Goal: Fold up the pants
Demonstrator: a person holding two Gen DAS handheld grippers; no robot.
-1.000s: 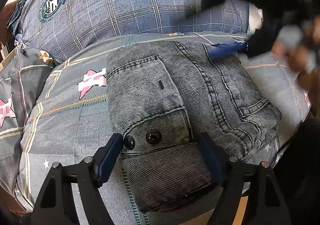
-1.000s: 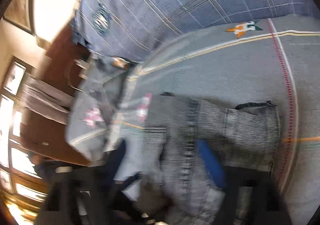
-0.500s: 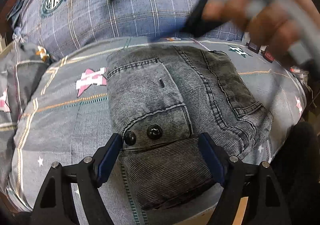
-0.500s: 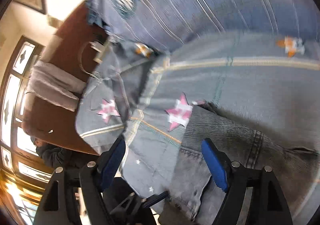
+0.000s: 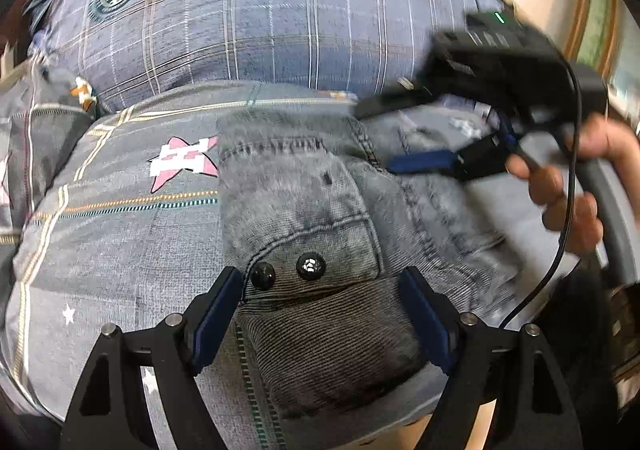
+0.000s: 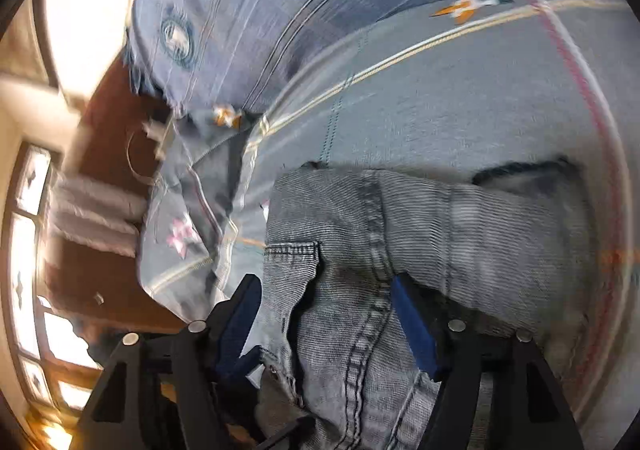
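Downward at a slant, the left gripper (image 5: pixel 320 310) points onto the folded grey pants (image 5: pixel 320 218), which lie as a thick bundle on the star-patterned bed cover (image 5: pixel 120 242). Its blue fingers (image 5: pixel 218 314) stand wide apart, one on each side of the bundle's near end; the left pad sits just beside the fabric edge near two dark buttons (image 5: pixel 286 268), and whether either pad presses the cloth cannot be told. The right gripper (image 6: pixel 324 322) is also tilted down over the pants from another side, held by a hand (image 5: pixel 568 194) seen at the right of the left wrist view. Its jaws are closing with denim and a stitched seam between the fingers (image 6: pixel 412 326); contact is not clear through the blur. Beyond the left fingertips the bundle ends short of a blue checked pillow (image 5: pixel 248 22), with a strip of bare cover between. To the left of the left fingers the cover is open; below them the bed edge is close.
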